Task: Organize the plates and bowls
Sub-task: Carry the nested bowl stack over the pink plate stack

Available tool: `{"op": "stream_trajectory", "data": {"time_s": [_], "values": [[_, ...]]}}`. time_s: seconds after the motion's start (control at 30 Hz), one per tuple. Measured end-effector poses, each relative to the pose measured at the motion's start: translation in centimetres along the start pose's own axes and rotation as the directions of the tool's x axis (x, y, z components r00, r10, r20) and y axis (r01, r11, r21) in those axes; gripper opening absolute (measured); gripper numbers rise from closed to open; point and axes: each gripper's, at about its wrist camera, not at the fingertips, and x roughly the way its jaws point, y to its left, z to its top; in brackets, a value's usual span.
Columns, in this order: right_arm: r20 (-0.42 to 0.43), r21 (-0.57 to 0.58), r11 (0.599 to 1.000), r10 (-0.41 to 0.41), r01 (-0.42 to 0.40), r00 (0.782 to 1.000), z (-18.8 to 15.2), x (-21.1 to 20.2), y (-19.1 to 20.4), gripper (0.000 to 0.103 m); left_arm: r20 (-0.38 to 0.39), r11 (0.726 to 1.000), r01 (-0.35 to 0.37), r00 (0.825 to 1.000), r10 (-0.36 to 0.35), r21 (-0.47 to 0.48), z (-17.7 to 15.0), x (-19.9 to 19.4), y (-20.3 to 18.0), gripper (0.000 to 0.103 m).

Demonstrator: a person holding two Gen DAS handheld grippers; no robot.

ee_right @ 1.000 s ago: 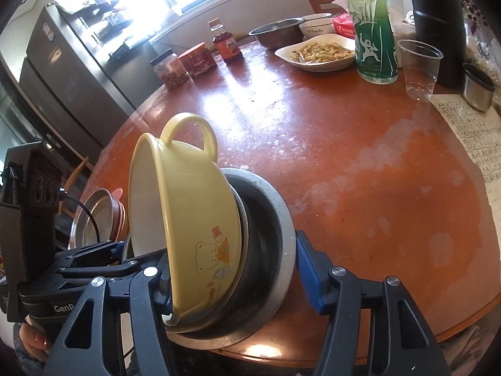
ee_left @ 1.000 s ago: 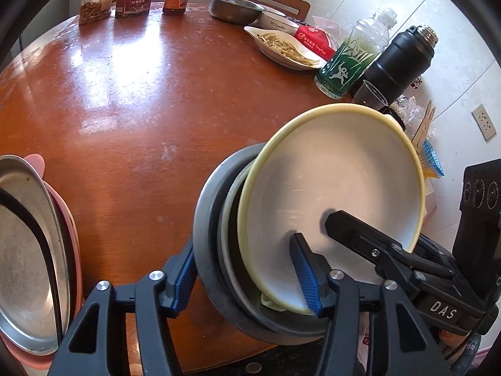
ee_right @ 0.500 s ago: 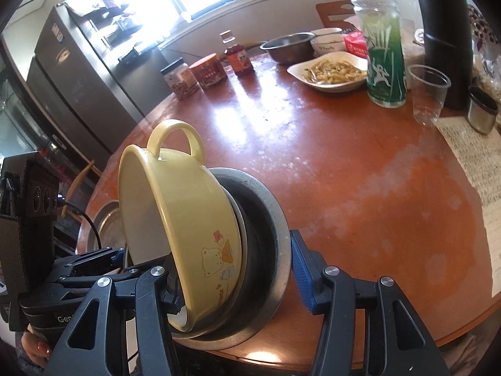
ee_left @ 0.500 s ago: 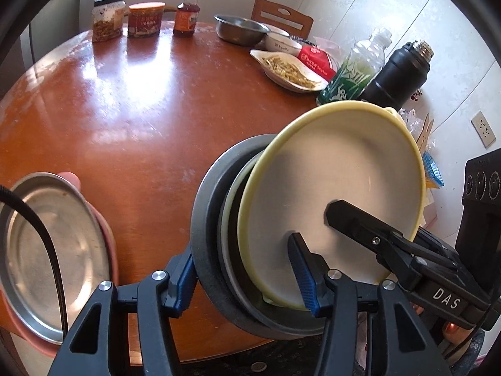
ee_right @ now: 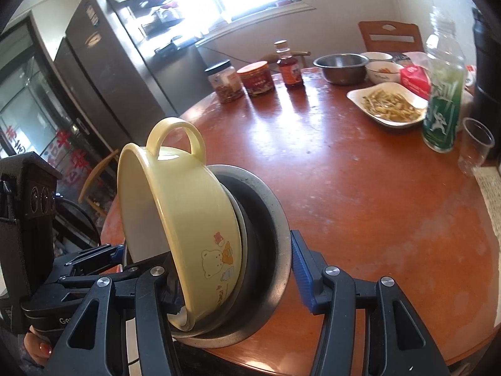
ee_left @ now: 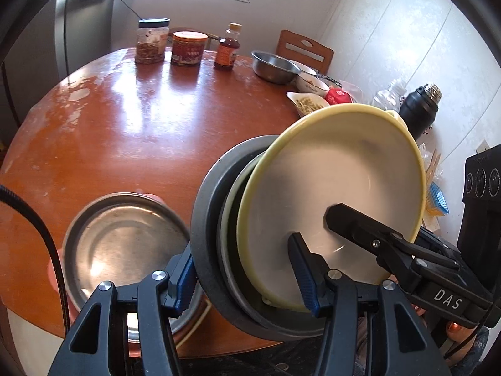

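Bowls (ee_left: 328,206) form a nested stack, yellow one innermost, a pale one behind it and a steel bowl (ee_left: 206,219) outermost, and I hold the stack tipped on edge between both grippers, clear above the near rim of the table (ee_left: 125,131). My left gripper (ee_left: 244,269) pinches the whole stack at its lower rim: one blue pad sits inside the yellow bowl, the other presses the steel outer wall, so the jaws are clamped across the thickness of all the nested walls. My right gripper (ee_right: 238,279) does the same from the opposite side, one finger inside the yellow bowl and the blue pad against the steel rim. I judge the two-sided grip is used because a single pinch on a nested stack would let the inner bowls slide or swing out; opposing clamps lock them together. The stack's openings face sideways, toward the left gripper's right and the right gripper's left. Its central axis runs roughly level, across both grippers. The yellow bowl's loop handle (ee_right: 175,138) points up, at the far end from the pinch. Just left of the left gripper, below it, a steel plate (ee_left: 125,250) lies flat on something pink at the table edge, probably the next stacking site.
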Motion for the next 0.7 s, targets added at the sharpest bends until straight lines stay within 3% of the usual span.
{"op": "stream_trajectory", "data": {"time_s": [0.43,0.7], "values": [[-0.017,-0.096,0.993,0.070,-0.071,0.997,1.7,3.3,6.2,0.056,0.063,0.996,-0.055,0.996,0.060,-0.076,-0.3,-3.7,5.8,0.054],[-0.065,-0.135,0.985,0.098,-0.106,0.993,1.5,6.4,9.0,0.056,0.054,0.988,-0.080,0.995,0.088,-0.129,-1.2,-4.2,9.4,0.054]]}}
